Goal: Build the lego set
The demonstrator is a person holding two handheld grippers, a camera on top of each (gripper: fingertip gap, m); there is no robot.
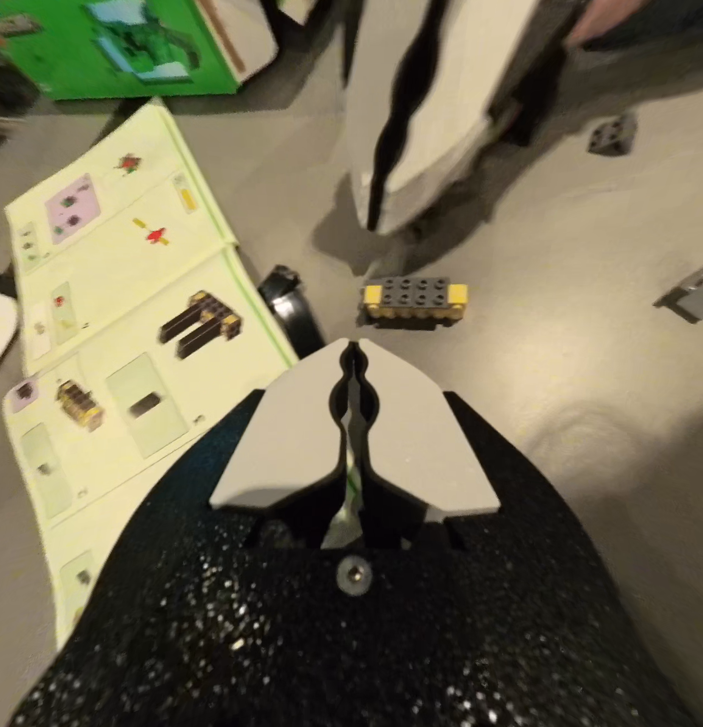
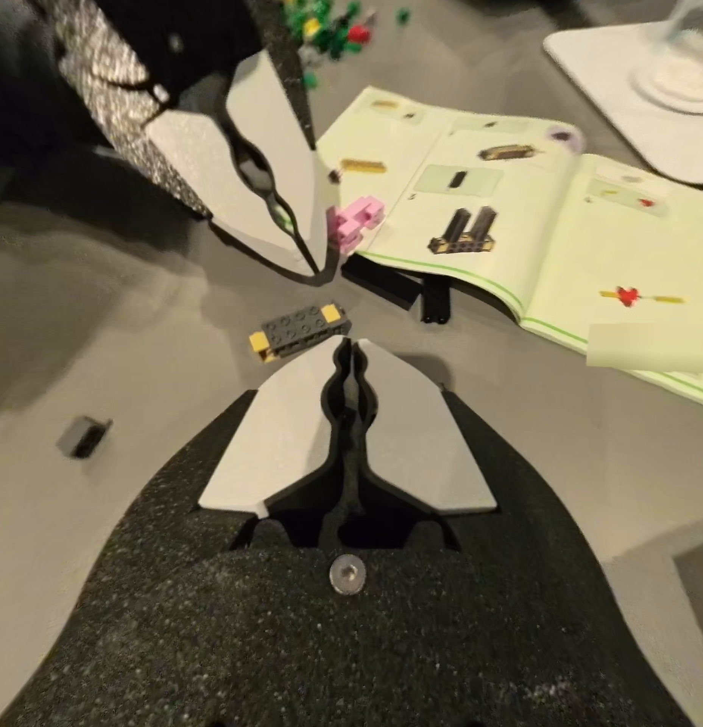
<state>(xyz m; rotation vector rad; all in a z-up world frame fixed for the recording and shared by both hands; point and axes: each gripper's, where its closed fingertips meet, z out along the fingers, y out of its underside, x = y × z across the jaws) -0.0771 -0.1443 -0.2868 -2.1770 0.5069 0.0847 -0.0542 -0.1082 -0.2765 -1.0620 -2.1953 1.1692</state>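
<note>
I count two grippers, one small assembly, one open instruction booklet (image 2: 499,204), two loose grey bricks, and black pieces poking out from under the booklet's edge. The assembly (image 1: 414,301) is a dark grey studded plate with a yellow tile at each end, seated on a yellowish layer, lying flat on the grey table (image 1: 578,393).

My left gripper (image 1: 353,346) has its fingers pressed together with nothing between the tips; the assembly sits just beyond those tips and slightly to their right, apart from them. My right gripper (image 2: 351,343) is likewise closed tip to tip, and the assembly lies just past its tips, off to the left; whether the left fingertip touches the plate's near edge I cannot tell. So the assembly lies between the two grippers, held by neither.

The left wrist view alone gives me the green box (image 1: 117,51) at the far left and both grey bricks, one near the right edge (image 1: 692,299) and one farther back (image 1: 613,135). The right wrist view shows only one of those bricks, but adds a pink brick cluster (image 2: 355,222) lying on the booklet's near corner beside the left gripper's tips, a heap of green, red and yellow pieces (image 2: 330,27) at the top, and a white tray (image 2: 601,86) at the upper right.
</note>
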